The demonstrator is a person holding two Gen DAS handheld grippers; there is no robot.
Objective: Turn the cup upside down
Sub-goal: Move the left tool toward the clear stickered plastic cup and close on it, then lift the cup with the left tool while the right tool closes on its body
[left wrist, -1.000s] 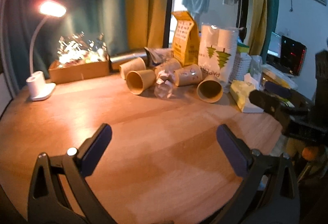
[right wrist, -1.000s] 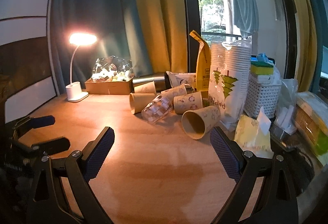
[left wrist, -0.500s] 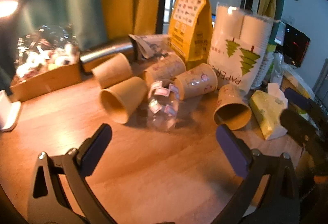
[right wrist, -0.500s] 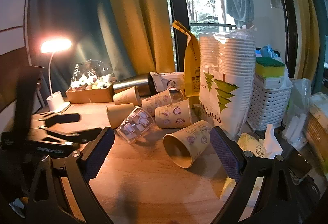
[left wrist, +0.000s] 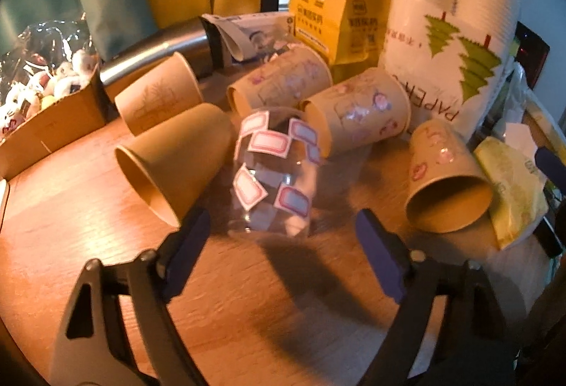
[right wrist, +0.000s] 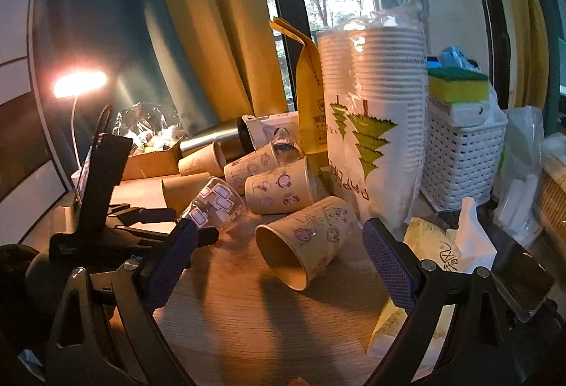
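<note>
Left gripper (left wrist: 283, 244) spread wide, level before clear cup (left wrist: 274, 174) (lying sideways), right gripper (right wrist: 279, 265) wide too, both hold nothing

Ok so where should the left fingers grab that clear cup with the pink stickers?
Across the clear cup's round wall near its open end, coming straight ahead. It lies on its side, mouth toward the open left gripper, paper cups crowding its far end.

In the right wrist view, the right claw (right wrist: 277, 265) stands wide open over the wooden bench (right wrist: 247, 322), framing a printed paper cup (right wrist: 306, 239) lying on its side, while the left claw (right wrist: 184, 227) sits open beside the sticker-covered clear cup (right wrist: 215, 207), also lying on its side.
</note>
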